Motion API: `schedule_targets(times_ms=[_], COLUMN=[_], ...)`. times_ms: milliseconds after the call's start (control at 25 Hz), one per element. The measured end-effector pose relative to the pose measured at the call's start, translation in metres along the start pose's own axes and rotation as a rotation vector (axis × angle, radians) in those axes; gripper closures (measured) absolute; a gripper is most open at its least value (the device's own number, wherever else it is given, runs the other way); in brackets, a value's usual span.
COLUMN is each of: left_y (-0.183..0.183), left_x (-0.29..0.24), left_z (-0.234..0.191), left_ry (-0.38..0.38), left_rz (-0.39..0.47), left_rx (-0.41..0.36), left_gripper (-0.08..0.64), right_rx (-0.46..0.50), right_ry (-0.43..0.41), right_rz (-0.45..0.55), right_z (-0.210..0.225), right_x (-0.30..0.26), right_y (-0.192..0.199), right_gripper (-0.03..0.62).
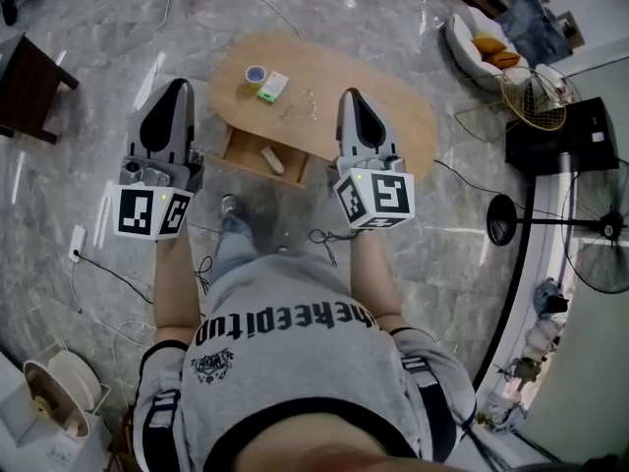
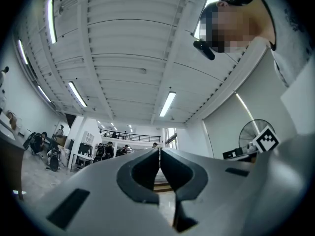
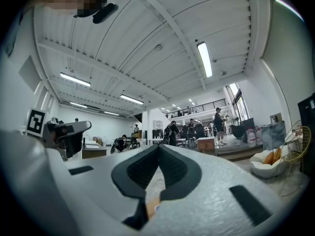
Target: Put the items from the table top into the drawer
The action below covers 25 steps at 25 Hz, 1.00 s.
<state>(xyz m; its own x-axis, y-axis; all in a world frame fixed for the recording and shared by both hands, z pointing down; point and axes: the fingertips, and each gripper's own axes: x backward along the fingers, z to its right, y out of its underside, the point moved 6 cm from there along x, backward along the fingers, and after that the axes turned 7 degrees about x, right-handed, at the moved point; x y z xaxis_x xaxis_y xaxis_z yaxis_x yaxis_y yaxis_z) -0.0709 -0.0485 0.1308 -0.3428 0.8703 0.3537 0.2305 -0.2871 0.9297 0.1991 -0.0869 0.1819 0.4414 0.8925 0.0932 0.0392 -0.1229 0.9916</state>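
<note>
Looking down from my head, I hold my left gripper (image 1: 178,85) and my right gripper (image 1: 351,94) out ahead of me. The left one is off the left end of the oval wooden table (image 1: 398,116), and the right one is at its near edge. Between them the drawer (image 1: 239,157) stands pulled open on the table's near side, with a pale oblong thing (image 1: 271,158) lying in it. On the table top sit a roll of tape (image 1: 255,74), a small green-and-white box (image 1: 272,88) just beside it, and a few tiny bits (image 1: 310,104) to the right.

From my left gripper's view, the jaws meet tip to tip with nothing between them, tilted up toward a ribbed ceiling (image 2: 123,43).

From my right gripper's view, the jaws are likewise pressed together and empty. A sliver of the wooden table top shows through the gap below them.
</note>
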Motion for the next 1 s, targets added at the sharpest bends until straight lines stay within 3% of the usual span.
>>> schedule_targets(times_ms=[480,1000], left_y=[0.019,0.06], left_x=[-0.087,-0.154], left_z=[-0.102,-0.168], left_ry=[0.115,0.265], left_rz=[-0.028,-0.076], left_rx=[0.027,0.068], left_gripper=[0.549,0.549], right_rx=[-0.003,-0.025], right_ry=[0.09,0.153], right_rz=[-0.029,-0.104], right_z=[-0.016,-0.034], right_x=[-0.109,-0.185], right_y=[0.012,0.046], right_gripper=[0.591,0.591])
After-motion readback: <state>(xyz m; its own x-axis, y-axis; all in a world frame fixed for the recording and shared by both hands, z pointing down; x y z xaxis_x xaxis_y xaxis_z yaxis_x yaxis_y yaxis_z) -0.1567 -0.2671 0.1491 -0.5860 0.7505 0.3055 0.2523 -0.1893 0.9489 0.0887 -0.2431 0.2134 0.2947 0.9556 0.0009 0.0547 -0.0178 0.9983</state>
